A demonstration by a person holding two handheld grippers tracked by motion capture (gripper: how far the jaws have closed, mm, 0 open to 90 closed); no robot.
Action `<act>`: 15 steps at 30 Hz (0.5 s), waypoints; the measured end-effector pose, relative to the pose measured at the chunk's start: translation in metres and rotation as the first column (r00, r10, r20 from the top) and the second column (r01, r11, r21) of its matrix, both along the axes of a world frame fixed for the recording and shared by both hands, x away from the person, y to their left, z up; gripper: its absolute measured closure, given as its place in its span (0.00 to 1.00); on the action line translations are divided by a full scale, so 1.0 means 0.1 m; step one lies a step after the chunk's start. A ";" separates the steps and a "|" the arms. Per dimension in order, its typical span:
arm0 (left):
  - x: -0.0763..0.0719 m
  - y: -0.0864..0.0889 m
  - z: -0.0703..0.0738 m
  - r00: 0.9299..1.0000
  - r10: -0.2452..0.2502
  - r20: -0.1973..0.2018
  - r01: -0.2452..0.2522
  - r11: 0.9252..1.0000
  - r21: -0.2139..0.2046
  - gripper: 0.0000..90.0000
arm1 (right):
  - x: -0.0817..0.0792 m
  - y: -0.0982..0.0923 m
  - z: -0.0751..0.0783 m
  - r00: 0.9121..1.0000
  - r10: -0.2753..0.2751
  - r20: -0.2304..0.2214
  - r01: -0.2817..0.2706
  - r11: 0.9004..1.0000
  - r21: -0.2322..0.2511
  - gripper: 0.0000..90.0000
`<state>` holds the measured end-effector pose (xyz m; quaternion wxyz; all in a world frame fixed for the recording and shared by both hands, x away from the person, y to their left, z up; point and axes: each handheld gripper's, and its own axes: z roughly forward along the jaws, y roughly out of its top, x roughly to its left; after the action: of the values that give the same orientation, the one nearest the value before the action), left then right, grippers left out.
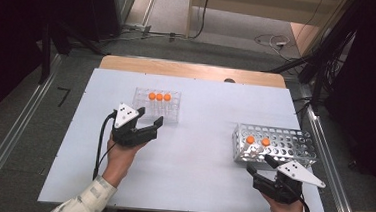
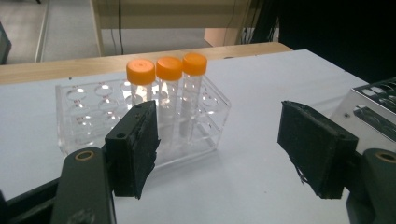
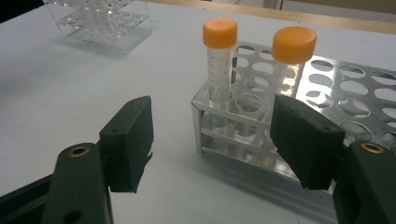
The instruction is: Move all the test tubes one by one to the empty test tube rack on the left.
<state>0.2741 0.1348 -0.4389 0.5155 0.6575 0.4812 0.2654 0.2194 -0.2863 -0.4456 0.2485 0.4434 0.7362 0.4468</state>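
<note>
the left gripper [image 1: 146,126] sits just below the clear rack [image 1: 157,105], at about 7 o'clock from it, with its jaws wide apart and nothing between them. three tubes with orange caps [image 2: 168,68] stand in a row in that rack. the right gripper [image 1: 262,167] waits at about 6 o'clock from the metal rack [image 1: 283,143], jaws wide too and empty. two more orange-capped tubes [image 3: 219,33] stand at the near corner of the metal rack.

what could go wrong: the three tubes stand very close, maybe touching, it is hard to tell. if the left gripper goes in for one, a wide jaw could bump the tube next to it and tip it. the clear rack looks light, so a push could slide it on the white table [image 1: 191,176]. a grab low on the smooth tube could let it slip. on the other side, the right jaw is very near the metal rack and could knock it if the hand moves up
</note>
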 end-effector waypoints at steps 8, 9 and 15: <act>-0.15 -0.02 -0.05 1.000 -0.024 -0.006 0.024 1.000 0.005 0.30 | 0.06 -0.03 -0.01 0.999 -0.029 0.012 0.030 1.000 -0.009 0.32; -0.16 -0.02 -0.06 1.000 -0.024 -0.007 0.024 1.000 0.007 0.30 | 0.07 -0.03 -0.01 0.999 -0.032 0.012 0.032 0.999 -0.011 0.33; -0.22 -0.01 -0.10 1.000 -0.023 -0.013 0.024 0.999 0.025 0.30 | 0.10 -0.05 -0.02 0.999 -0.049 0.019 0.049 0.999 -0.017 0.34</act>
<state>0.2525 0.1335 -0.4491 0.5072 0.6712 0.4735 0.2610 0.2292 -0.2916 -0.4477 0.2700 0.4551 0.7266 0.4382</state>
